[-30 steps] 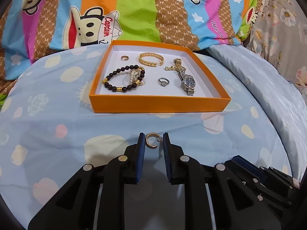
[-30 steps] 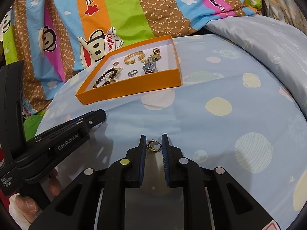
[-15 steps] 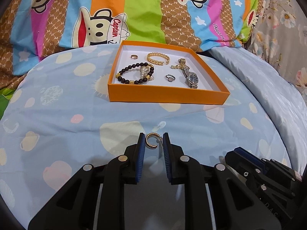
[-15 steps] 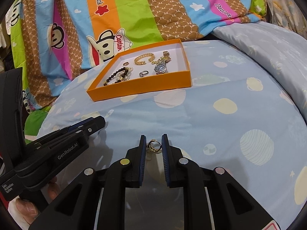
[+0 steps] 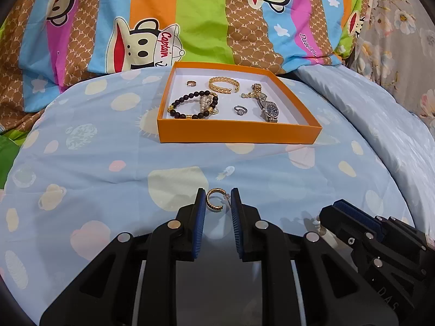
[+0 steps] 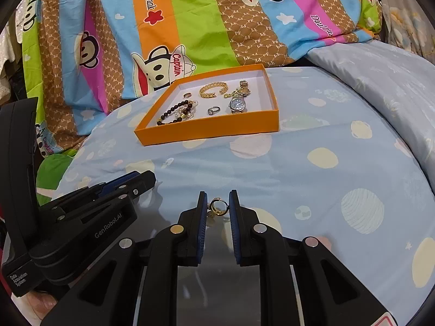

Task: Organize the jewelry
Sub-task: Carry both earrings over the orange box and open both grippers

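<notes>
Bedspread [image 5: 168, 27] reads "Captain"; left tongs [image 6: 138, 182] read "GenRobot.AI".

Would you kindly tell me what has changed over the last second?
Both grippers drew back from the orange box, which now looks smaller and farther. The left gripper still pinches its gold hoop earring, the right gripper its gold earring. Box contents unchanged.

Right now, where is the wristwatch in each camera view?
Left wrist view: the wristwatch lies upper centre-right, near the right front corner of the orange box.
Right wrist view: the wristwatch lies upper centre, by the front wall of the box.
Shared landmark: the silver ring just left of it.
</notes>
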